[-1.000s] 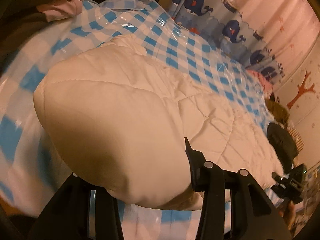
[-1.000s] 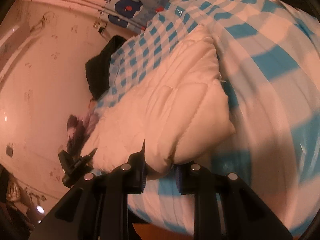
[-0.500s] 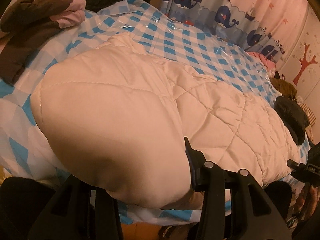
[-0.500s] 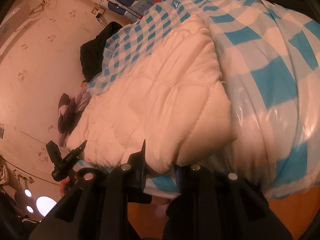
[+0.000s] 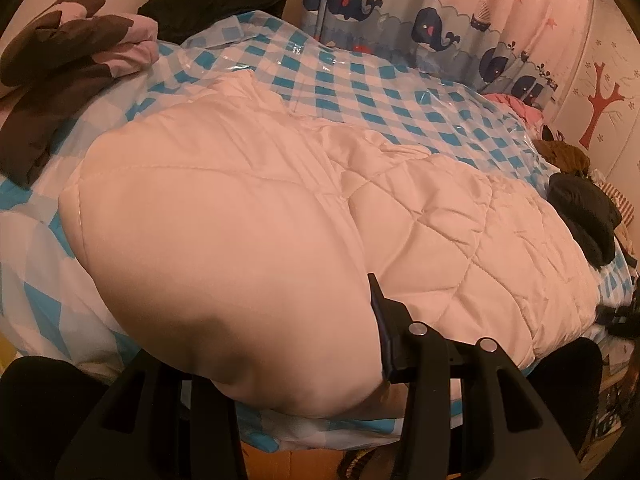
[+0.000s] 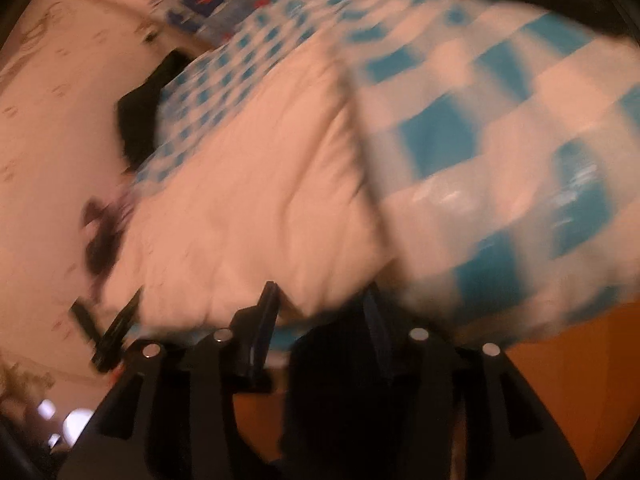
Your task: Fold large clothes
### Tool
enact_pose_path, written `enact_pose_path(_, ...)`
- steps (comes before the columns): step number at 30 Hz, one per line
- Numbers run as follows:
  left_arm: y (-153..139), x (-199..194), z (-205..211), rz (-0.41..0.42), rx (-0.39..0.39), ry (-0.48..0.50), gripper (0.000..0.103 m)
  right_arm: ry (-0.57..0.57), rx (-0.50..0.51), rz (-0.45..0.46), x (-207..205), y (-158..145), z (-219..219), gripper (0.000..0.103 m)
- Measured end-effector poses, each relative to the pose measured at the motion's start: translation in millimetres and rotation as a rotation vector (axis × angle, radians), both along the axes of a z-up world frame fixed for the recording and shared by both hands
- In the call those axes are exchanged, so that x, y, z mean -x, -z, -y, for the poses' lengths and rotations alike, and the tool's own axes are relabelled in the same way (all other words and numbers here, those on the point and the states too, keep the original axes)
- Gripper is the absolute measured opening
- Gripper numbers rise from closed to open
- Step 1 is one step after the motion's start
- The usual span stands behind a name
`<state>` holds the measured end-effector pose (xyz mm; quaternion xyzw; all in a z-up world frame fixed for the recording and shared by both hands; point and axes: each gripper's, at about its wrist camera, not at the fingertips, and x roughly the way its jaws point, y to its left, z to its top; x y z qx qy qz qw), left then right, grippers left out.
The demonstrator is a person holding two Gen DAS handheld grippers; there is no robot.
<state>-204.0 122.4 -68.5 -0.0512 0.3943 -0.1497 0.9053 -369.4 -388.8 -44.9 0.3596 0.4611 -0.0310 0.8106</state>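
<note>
A white quilted jacket (image 5: 420,220) lies spread across a bed under a blue-and-white checked plastic sheet (image 5: 360,92). My left gripper (image 5: 280,312) is shut on a thick puffy fold of the jacket at the bed's near edge. Only its right finger (image 5: 384,320) shows; the other is hidden under the fabric. The right wrist view is blurred. There my right gripper (image 6: 322,304) hangs over the bed's edge with its jaws opening. The jacket (image 6: 248,200) lies just past the fingertips, with no fabric pressed between them.
A brown and pink garment (image 5: 60,64) and a black one (image 5: 212,4) lie at the bed's far left. More dark clothes (image 5: 580,216) are piled at the right. A whale-print curtain (image 5: 400,20) hangs behind. Orange floor (image 6: 560,380) shows below the bed edge.
My right gripper's jaws have parted and let go of the jacket corner, and it has drawn back over the bed's edge. The left gripper keeps its hold on the fold.
</note>
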Motion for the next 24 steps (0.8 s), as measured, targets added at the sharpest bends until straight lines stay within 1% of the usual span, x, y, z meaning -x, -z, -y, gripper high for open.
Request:
enact_pose_path(1,0.2,0.6,0.2,0.004,-0.002,0.002,0.04,0.025,0.036,0.015,-4.1,-9.5,2.9,0.045)
enact_pose_path(3,0.4,0.6,0.2,0.009,-0.005,0.006,0.04,0.064,0.13,0.108,-25.6,-41.9,2.4,0.052)
enact_pose_path(4,0.6,0.8,0.0,0.01,-0.004,0.007,0.04,0.063,0.157,0.139,-35.0,-51.0,-0.9,0.059)
enact_pose_path(5,0.8,1.0,-0.1,0.009,-0.003,0.007,0.04,0.052,0.209,0.197,-56.9,-65.1,-9.0,0.063)
enact_pose_path(6,0.7,1.2,0.2,0.009,-0.002,0.007,0.04,0.041,0.236,0.23,-73.3,-71.2,-14.9,0.065)
enact_pose_path(8,1.2,1.6,-0.2,0.007,0.0,0.007,0.04,0.036,0.27,0.291,-116.2,-73.5,-22.5,0.065)
enact_pose_path(10,1.2,1.3,-0.1,0.006,-0.001,0.006,0.041,0.039,0.251,0.327,-157.0,-60.5,-23.7,0.065)
enact_pose_path(11,1.4,1.4,-0.4,0.004,0.0,0.005,0.041,0.051,0.257,0.325,-182.6,-45.9,-23.1,0.065)
enact_pose_path(12,0.9,1.6,0.8,0.005,0.0,0.004,0.041,0.058,0.275,0.313,-196.6,-34.4,-21.6,0.065)
enact_pose_path(13,1.4,2.1,0.9,0.002,0.005,0.001,0.041,0.064,0.299,0.287,-211.8,-16.1,-19.6,0.065)
enact_pose_path(14,2.2,2.0,-0.5,-0.005,0.022,-0.003,0.042,0.071,0.318,0.21,-228.2,13.4,-17.6,0.065)
enact_pose_path(15,3.7,2.0,-2.6,-0.012,0.043,-0.008,0.046,0.072,0.276,0.135,-235.1,39.4,-14.0,0.066)
enact_pose_path(16,5.8,1.9,-4.6,-0.023,0.064,-0.015,0.048,0.074,0.209,0.078,-238.1,59.6,-5.9,0.066)
enact_pose_path(17,8.1,1.9,-6.4,-0.031,0.082,-0.018,0.05,0.101,0.144,0.078,-235.2,63.4,4.1,0.066)
enact_pose_path(19,13.2,-0.5,-11.2,-0.05,0.12,-0.022,0.055,0.145,0.175,0.123,-225.7,40.9,9.2,0.066)
enact_pose_path(20,18.4,-4.0,-17.3,-0.083,0.171,-0.031,0.061,0.131,0.206,0.15,-225.1,26.1,4.4,0.066)
enact_pose_path(21,23.0,-8.6,-24.4,-0.116,0.227,-0.04,0.069,0.11,0.236,0.169,-226.3,13.7,-3.1,0.066)
enact_pose_path(22,30.3,-12.7,-32.8,-0.16,0.296,-0.059,0.071,0.075,0.261,0.193,-230.6,1.2,-15.2,0.066)
enact_pose_path(23,34.4,-15.3,-36.5,-0.175,0.32,-0.067,0.075,0.03,0.28,0.215,-237.2,-10.8,-30.7,0.068)
enact_pose_path(24,37.9,-16.4,-38.2,-0.184,0.33,-0.072,0.079,-0.039,0.306,0.246,-250.0,-24.8,-54.6,0.07)
